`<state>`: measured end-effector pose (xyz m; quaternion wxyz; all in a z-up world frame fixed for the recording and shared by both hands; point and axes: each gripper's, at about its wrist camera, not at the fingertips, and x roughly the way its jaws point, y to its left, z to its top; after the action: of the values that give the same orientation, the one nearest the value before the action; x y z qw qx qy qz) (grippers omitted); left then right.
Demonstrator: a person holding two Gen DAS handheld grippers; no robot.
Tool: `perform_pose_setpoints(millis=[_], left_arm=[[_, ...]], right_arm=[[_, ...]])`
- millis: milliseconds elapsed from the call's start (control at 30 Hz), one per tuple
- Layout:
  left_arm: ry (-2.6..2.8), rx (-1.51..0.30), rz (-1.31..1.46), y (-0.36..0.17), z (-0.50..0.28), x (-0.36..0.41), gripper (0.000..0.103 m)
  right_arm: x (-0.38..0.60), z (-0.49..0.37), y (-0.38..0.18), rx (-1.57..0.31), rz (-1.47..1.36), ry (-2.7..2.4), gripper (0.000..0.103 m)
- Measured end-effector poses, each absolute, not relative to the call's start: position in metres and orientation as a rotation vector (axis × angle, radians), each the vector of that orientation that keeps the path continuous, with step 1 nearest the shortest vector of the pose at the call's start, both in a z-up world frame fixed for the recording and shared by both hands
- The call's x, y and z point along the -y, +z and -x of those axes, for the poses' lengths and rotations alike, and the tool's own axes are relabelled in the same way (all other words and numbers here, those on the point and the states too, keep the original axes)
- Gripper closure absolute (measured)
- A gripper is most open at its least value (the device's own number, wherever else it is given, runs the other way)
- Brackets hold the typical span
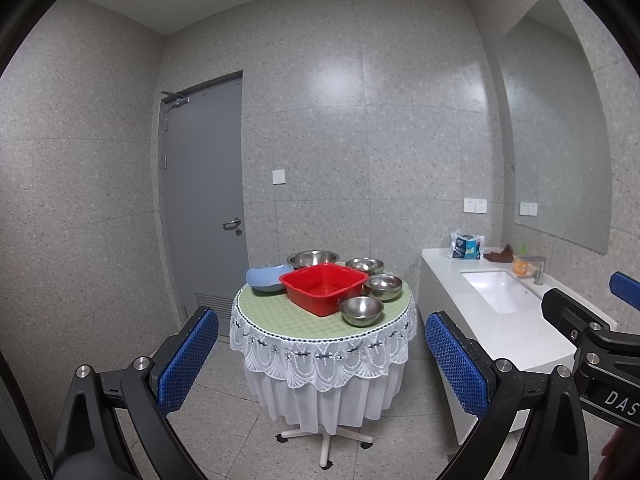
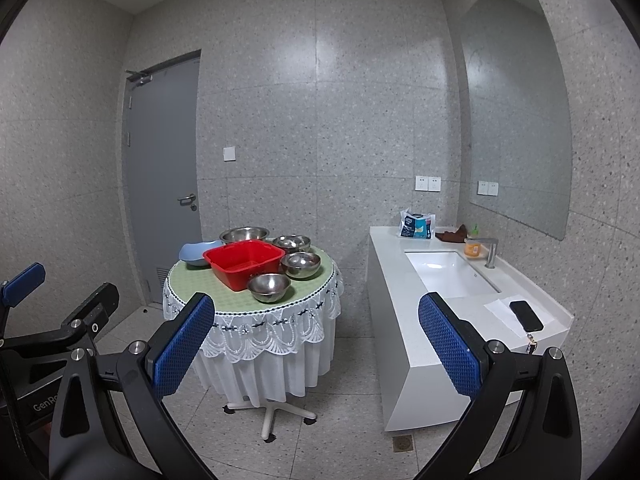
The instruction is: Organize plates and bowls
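On the round table (image 1: pixel 276 322), around a red basin (image 1: pixel 323 288): bowls waiting, both grippers wide apart and empty.

Four shiny steel bowls stand upright, mouths up: the largest (image 1: pixel 313 258) behind the red basin, three smaller ones in a curve along its right side — far (image 1: pixel 365 266), middle (image 1: pixel 383 286), near (image 1: pixel 361 310). A pale blue bowl (image 1: pixel 267 278) with a wavy rim touches the basin's left corner. The squarish basin sits cornerwise, one corner toward the cameras. The left gripper (image 1: pixel 320 364) and right gripper (image 2: pixel 316 344) hover well short of the table, blue pads spread, gripping nothing.
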<state>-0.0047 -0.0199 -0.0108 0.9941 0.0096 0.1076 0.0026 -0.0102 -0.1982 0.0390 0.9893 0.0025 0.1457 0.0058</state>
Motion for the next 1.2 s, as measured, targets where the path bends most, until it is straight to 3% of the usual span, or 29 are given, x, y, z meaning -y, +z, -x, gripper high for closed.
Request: perform_pose_setpoints(millis=[1200], left_arm=[[0.016,-0.215,-0.023,-0.0108,0.0060,0.0245,0.001]], right_arm=[[0.1953,0.0044,0.0365,-0.298,-0.015,0.023,0.000]])
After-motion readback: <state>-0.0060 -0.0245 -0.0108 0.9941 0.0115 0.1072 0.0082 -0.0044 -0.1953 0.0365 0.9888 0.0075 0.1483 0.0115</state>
